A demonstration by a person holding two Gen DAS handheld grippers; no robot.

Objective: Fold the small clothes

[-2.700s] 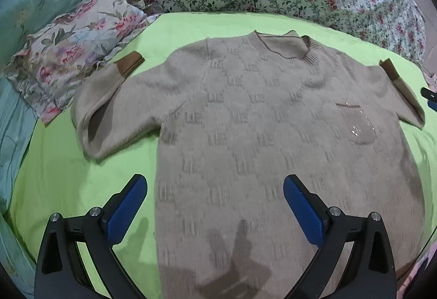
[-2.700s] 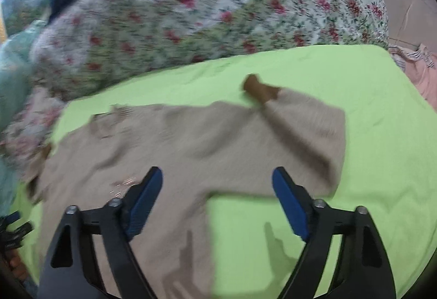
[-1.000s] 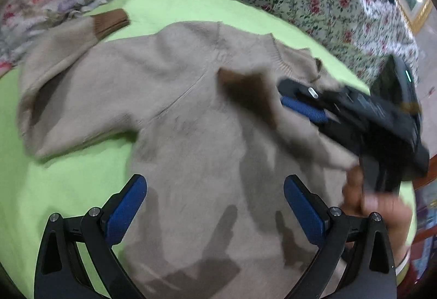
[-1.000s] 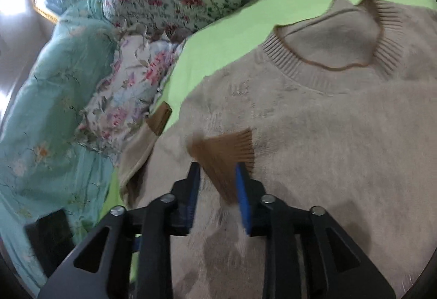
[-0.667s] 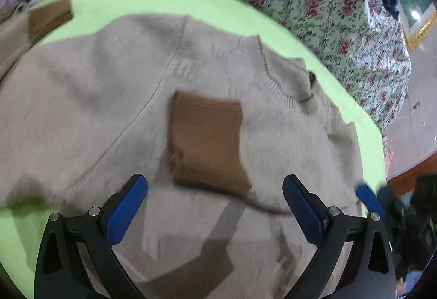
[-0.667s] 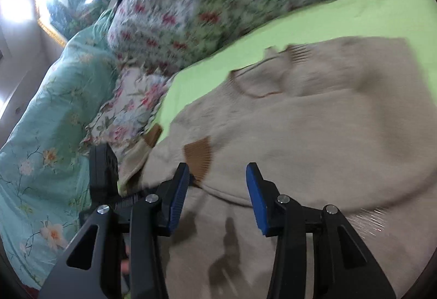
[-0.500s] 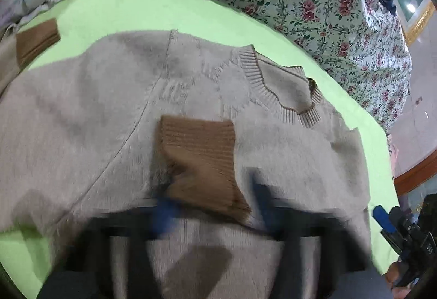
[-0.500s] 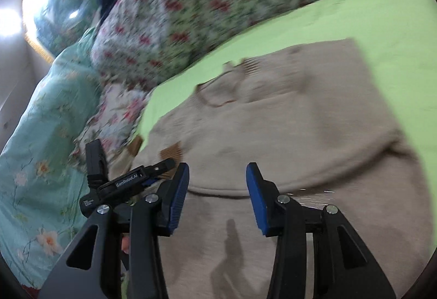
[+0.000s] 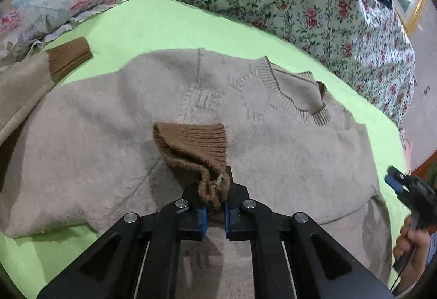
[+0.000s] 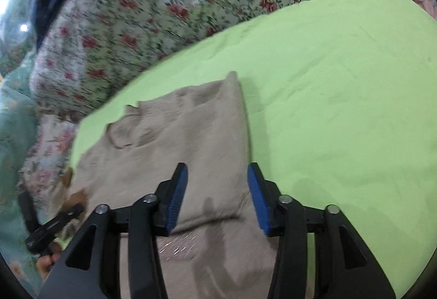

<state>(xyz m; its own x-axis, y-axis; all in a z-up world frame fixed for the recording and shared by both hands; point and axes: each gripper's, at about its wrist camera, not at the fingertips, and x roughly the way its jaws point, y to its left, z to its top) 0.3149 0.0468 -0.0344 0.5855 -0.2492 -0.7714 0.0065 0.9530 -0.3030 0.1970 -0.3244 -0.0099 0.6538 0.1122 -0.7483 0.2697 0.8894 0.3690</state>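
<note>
Beige sweater (image 9: 114, 140) lies flat on the green bed (image 9: 169, 25). Our left hand-held gripper (image 9: 214, 213) pinches the brown cuff (image 9: 195, 146), likely to straighten the folded-in sleeve. Right hand-held gripper (image 10: 217, 200) hangs spread, empty, above the sweater's folded edge.

- We see the sweater (image 9: 114, 135) as soft, fuzzy beige knit, its brown cuff (image 9: 196, 146) ribbed and fraying.
- The green sheet (image 10: 341, 85) looks like smooth matt cloth.
- The left gripper (image 9: 214, 213) looks like matt black plastic with shiny metal screws.
</note>
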